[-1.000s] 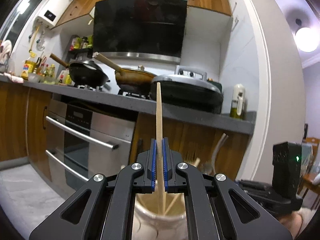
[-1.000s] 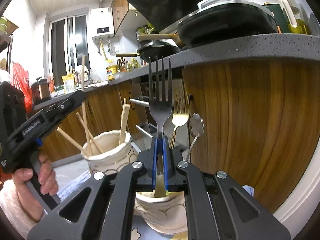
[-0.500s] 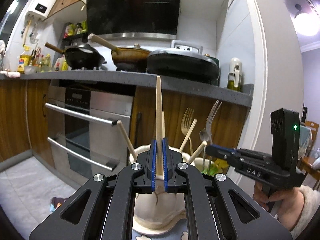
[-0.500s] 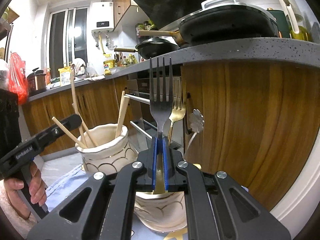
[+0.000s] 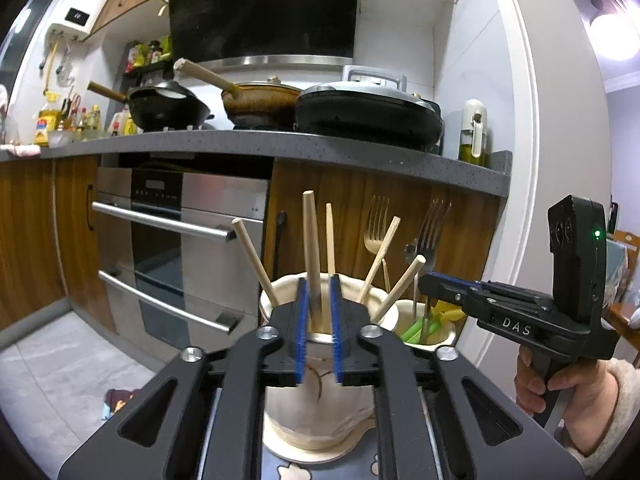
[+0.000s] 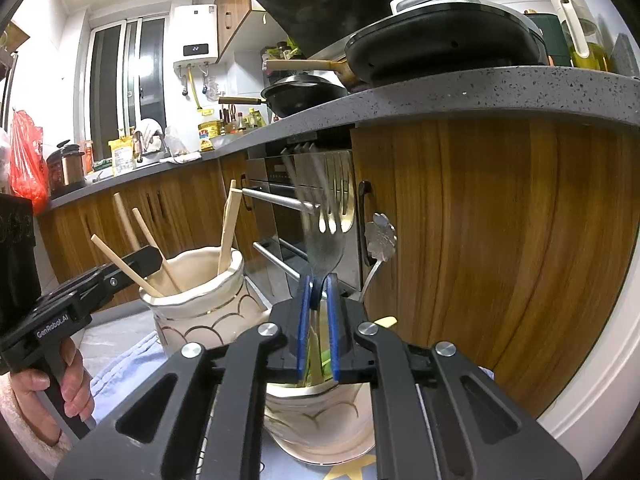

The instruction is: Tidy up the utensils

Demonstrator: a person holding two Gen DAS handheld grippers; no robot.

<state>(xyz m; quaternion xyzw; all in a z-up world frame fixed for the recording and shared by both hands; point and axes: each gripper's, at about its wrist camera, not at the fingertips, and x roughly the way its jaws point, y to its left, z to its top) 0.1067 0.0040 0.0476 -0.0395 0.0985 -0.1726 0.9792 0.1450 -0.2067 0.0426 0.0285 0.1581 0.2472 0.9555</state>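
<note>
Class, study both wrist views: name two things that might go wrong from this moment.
1. The left gripper is opening around a chopstick above the cream holder; it may tip against the other leaning chopsticks.
2. The right gripper is opening; the blurred fork may topple against the gold fork.

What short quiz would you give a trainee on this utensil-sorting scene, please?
1. True or false: the wooden chopsticks and the forks share one jar.
2. What stands between the pads of the left hand-held gripper: A chopstick, B fork, C spoon?
3. Which utensil looks blurred in the right wrist view?
Key: 1 false; 2 A, with the jaws opening; 3 the silver fork.
</note>
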